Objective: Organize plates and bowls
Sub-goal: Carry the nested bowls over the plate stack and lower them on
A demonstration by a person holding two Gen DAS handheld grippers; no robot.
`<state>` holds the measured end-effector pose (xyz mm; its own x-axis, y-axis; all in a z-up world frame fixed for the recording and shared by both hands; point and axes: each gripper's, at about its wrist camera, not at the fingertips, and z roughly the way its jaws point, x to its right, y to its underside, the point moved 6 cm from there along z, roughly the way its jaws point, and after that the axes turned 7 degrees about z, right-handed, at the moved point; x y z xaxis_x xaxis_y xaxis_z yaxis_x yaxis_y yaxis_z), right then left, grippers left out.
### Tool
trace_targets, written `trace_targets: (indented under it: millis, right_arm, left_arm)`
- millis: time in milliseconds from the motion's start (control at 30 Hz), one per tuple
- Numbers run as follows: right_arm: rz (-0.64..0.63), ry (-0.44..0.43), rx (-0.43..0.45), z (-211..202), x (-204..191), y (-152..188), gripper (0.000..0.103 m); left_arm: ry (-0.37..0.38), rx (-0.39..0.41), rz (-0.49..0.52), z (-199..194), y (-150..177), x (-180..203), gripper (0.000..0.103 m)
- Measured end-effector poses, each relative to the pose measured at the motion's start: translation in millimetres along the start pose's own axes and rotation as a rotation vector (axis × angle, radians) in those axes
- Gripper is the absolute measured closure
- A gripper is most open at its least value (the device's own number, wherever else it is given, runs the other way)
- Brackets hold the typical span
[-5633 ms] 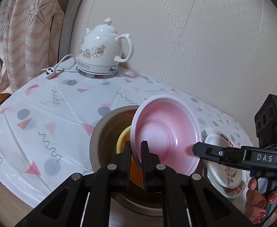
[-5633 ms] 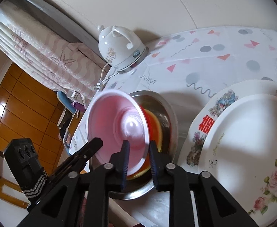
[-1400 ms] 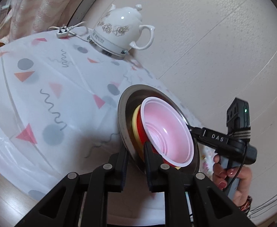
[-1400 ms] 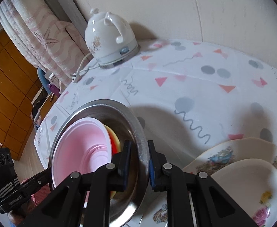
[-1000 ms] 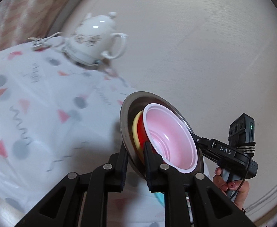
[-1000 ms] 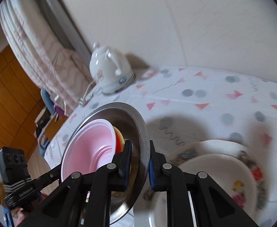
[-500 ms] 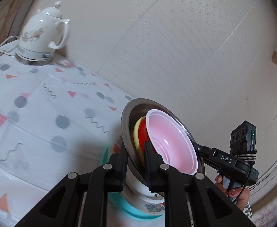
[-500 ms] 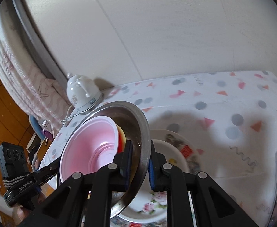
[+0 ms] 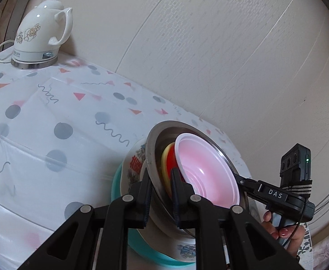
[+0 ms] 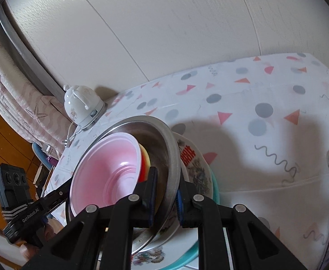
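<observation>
Both pinching the big shiny metal bowl (image 9: 152,157) rim: left gripper (image 9: 161,181), right gripper (image 10: 165,190), above flowered white plates (image 10: 198,168).

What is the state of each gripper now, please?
Left gripper: shut on the rim of the round steel bowl.
Right gripper: shut on the same bowl's opposite rim.

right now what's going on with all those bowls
A person holds a gripper in each hand, and both are clamped on opposite rims of a steel bowl. The left gripper and right gripper carry it tilted over a stack of floral plates resting on a teal plate. Nested inside are a pink bowl, a red one and a yellow one. A white kettle stands at the back of the tablecloth.
</observation>
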<state>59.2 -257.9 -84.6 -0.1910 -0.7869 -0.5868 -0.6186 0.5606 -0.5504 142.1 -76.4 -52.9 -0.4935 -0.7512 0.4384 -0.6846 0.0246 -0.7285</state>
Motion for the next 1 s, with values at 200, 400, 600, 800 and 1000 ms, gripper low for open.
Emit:
trace_targets:
  millis: [200, 400, 600, 800, 1000]
  right_arm:
    - [0.004, -0.001, -0.009, 7, 3, -1, 0.086]
    - [0.013, -0.016, -0.007, 7, 9, 3, 0.085]
    - [0.032, -0.050, -0.002, -3, 16, 9, 0.078]
    - [0.057, -0.106, 0.006, -19, 22, 21, 0.078]
    - [0.015, -0.083, 0.043, -15, 9, 21, 0.088]
  left_arm:
    - [-0.030, -0.016, -0.003, 6, 5, -2, 0.087]
    - [-0.029, -0.021, -0.005, 9, 8, -1, 0.087]
    - [-0.026, -0.016, -0.022, 6, 9, -3, 0.087]
    - [-0.029, -0.004, -0.037, -3, 10, -4, 0.087]
    - [-0.111, 0.012, 0.036, -3, 9, 2, 0.087]
